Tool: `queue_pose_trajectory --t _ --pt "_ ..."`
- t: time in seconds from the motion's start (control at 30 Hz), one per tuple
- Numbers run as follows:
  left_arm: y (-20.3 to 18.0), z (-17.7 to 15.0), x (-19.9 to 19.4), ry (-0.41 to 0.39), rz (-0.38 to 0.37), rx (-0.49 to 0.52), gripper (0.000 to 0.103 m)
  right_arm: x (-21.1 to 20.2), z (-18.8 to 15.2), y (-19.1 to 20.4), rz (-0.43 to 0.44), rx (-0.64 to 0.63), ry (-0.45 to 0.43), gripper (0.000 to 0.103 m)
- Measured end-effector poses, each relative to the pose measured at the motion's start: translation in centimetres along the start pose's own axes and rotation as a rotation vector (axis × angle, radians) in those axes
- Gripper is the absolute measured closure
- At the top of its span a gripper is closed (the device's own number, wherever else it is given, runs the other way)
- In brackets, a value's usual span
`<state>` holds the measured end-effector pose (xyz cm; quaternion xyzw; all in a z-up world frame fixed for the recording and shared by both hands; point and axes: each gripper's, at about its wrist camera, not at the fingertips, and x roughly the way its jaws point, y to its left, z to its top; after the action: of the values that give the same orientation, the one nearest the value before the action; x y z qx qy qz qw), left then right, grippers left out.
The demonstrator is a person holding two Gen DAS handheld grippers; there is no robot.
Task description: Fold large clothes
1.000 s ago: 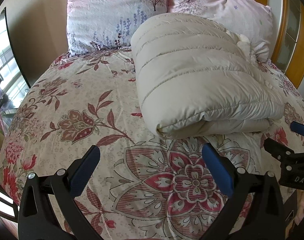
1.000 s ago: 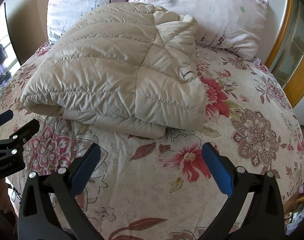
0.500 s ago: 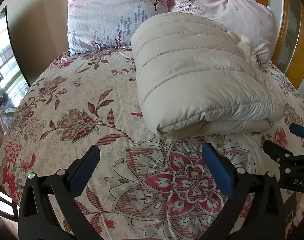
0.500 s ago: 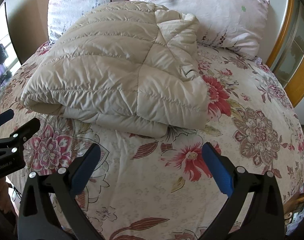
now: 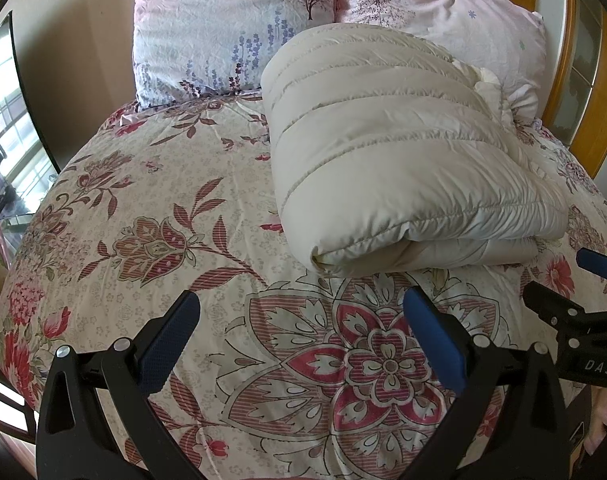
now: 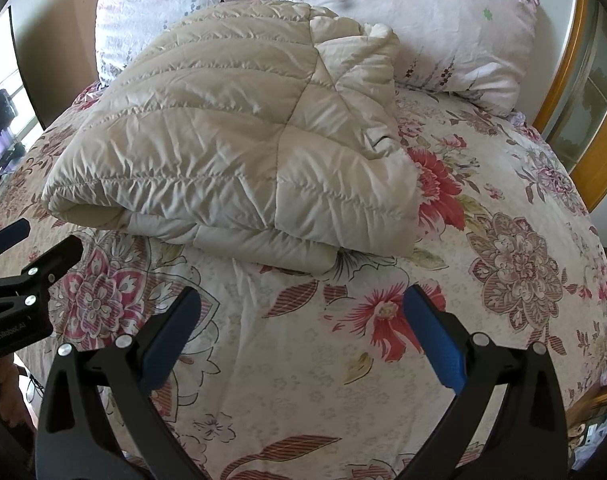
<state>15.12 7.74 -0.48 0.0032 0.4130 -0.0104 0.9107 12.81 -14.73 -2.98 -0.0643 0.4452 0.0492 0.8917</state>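
A cream quilted puffer garment (image 5: 399,160) lies folded in a thick bundle on the floral bedspread (image 5: 151,208), its folded edge toward me. It also shows in the right wrist view (image 6: 231,152). My left gripper (image 5: 303,336) is open and empty, hovering over the bedspread a little short of the bundle. My right gripper (image 6: 303,332) is open and empty, also short of the bundle's near edge. The right gripper shows at the right edge of the left wrist view (image 5: 575,304), and the left gripper at the left edge of the right wrist view (image 6: 19,264).
Two pink patterned pillows (image 5: 231,28) (image 6: 435,28) lean at the head of the bed behind the bundle. A wooden headboard frame (image 6: 575,80) runs along the right. A window (image 5: 7,128) is at the left. The bedspread (image 6: 503,264) falls away at the sides.
Both grippers stay open and nearly still; the views shift only slightly, and the bundle has not moved.
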Motion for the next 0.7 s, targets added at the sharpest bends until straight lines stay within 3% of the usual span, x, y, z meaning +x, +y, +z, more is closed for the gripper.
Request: queue_pose_trajectory --t 0.7 --pt "-0.17 -0.20 0.23 0.006 -0.005 0.000 0.001 0.28 -0.06 -0.05 0.010 -0.002 0.008 0.002"
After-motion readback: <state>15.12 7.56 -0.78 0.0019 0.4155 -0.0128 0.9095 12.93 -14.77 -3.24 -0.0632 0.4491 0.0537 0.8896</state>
